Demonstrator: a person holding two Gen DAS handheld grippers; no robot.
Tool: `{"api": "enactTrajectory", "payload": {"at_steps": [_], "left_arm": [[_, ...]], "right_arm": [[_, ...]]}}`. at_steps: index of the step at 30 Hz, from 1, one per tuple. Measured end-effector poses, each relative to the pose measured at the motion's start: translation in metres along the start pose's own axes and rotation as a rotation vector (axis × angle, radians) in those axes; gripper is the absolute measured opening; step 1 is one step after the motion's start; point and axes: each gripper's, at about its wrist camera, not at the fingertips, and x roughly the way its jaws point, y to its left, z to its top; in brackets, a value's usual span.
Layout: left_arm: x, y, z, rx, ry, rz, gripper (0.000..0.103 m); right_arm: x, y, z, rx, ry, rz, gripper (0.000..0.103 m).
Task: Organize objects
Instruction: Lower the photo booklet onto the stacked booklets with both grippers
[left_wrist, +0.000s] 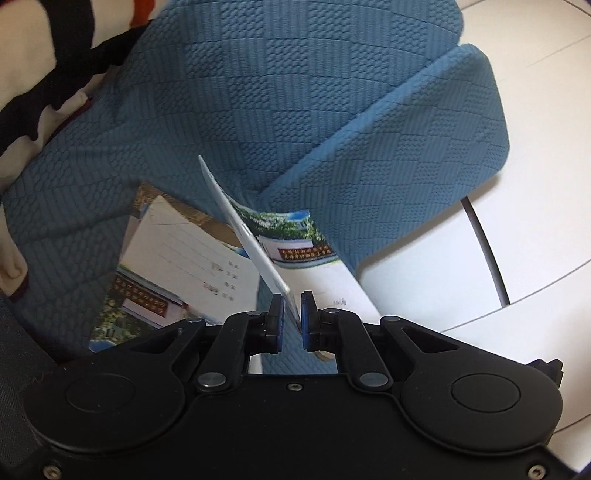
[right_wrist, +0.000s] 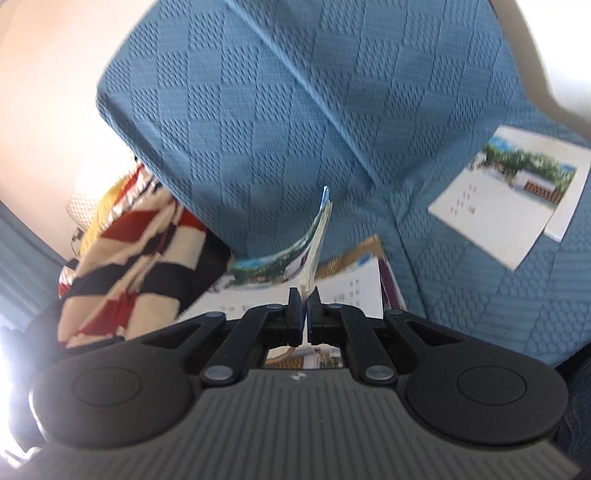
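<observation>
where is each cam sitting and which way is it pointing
Left wrist: sits on the left gripper, looking along its fingers at the blue sofa cushions and white floor; its jaws pinch a booklet.
Right wrist: sits on the right gripper, facing the sofa backrest and striped blanket; its jaws pinch a thin booklet.
Shared: blue sofa, the blanket, and similar photo-cover booklets.

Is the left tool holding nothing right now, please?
No, the left tool is shut on a booklet standing edge-up between its pads.
</observation>
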Motion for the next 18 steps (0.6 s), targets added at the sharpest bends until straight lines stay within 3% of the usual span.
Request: {"api": "enactTrajectory", "payload": {"at_steps": [9, 18], "left_arm": [[0.024, 0.047, -0.002, -0.086, -0.003, 0.07, 0.009], [0.039, 0.063, -0.009, -0.081, 0.025, 0.172, 0.006]], "right_arm": [[0.043, 0.003, -0.022, -0.058, 0.09, -0.063, 0.006], [0.064, 0.002, -0.04, -0.114, 0.142, -0.107, 0.006]]}}
